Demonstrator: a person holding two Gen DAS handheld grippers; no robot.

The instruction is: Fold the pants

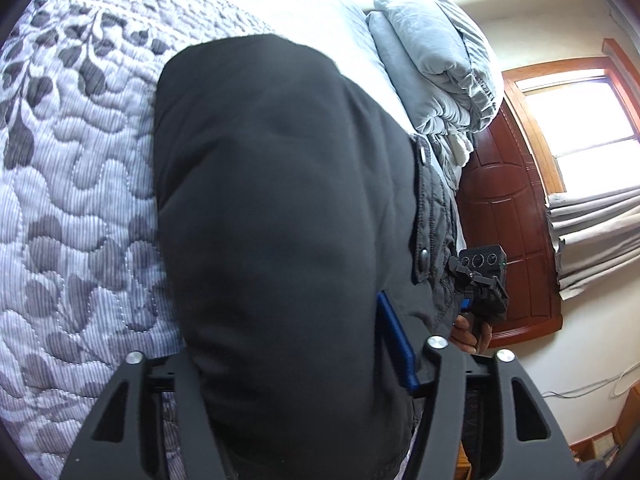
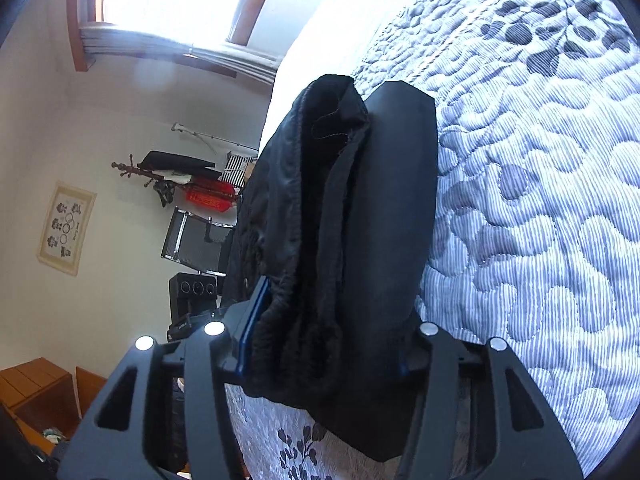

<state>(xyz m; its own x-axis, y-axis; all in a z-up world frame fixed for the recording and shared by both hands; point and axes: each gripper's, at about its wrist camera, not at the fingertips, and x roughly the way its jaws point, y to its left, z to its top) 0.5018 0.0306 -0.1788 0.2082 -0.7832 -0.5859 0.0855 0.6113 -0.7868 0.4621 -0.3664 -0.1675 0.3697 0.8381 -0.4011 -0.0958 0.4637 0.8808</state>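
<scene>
Black pants (image 1: 272,200), folded into a thick bundle, lie on the quilted leaf-pattern bedspread (image 1: 72,184). My left gripper (image 1: 288,312) sits at their near end with its jaws apart. The cloth fills the gap and covers the left finger, so only the blue right finger (image 1: 396,340) shows. In the right wrist view the pants (image 2: 340,220) show their fuzzy lining and layered edges. My right gripper (image 2: 336,292) straddles them, jaws wide, and its blue left finger (image 2: 254,320) lies alongside the cloth. Each camera shows the other gripper (image 1: 480,280) (image 2: 192,300) beside the bundle.
A folded grey blanket (image 1: 436,60) and a grey garment with snaps (image 1: 432,220) lie on the bed beside the pants. A wooden door (image 1: 508,220) and a window stand beyond. A chair (image 2: 196,240), a coat rack (image 2: 160,176) and a wooden crate (image 2: 32,384) stand beside the bed.
</scene>
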